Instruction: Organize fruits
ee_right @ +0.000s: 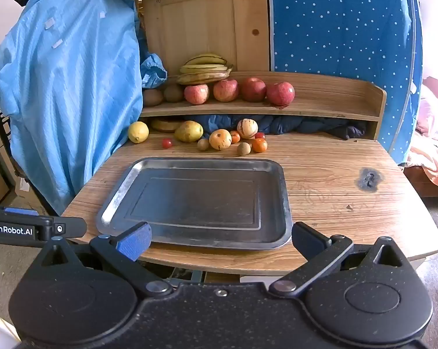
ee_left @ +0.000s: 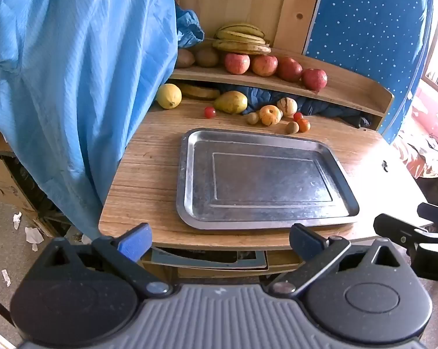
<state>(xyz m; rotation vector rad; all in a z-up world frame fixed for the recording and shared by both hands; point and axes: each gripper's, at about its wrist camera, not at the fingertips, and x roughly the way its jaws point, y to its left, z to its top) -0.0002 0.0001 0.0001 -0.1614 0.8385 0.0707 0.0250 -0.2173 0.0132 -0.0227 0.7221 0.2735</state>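
Item: loose fruits, unsorted, lying in a cluster along the far edge of the wooden worktop [ee_right: 335, 174], just under the shelf [ee_right: 320, 110]: yellow lemon [ee_right: 138, 131], green-yellow pear [ee_right: 189, 131], small red tomatoes [ee_right: 166, 143]
Item: rectangular steel tray [ee_right: 123, 186], bare, at the near edge, long axis running left to right, between tongs and fruit
Left tongs [ee_left: 220, 242]: spread apart, holding nothing, short of the near edge
Right tongs [ee_right: 220, 241]: spread apart, holding nothing, likewise
Bearing: fruit lies straight ahead beyond the tray; the lemon sits towards the far left corner, likely the left tongs' reach
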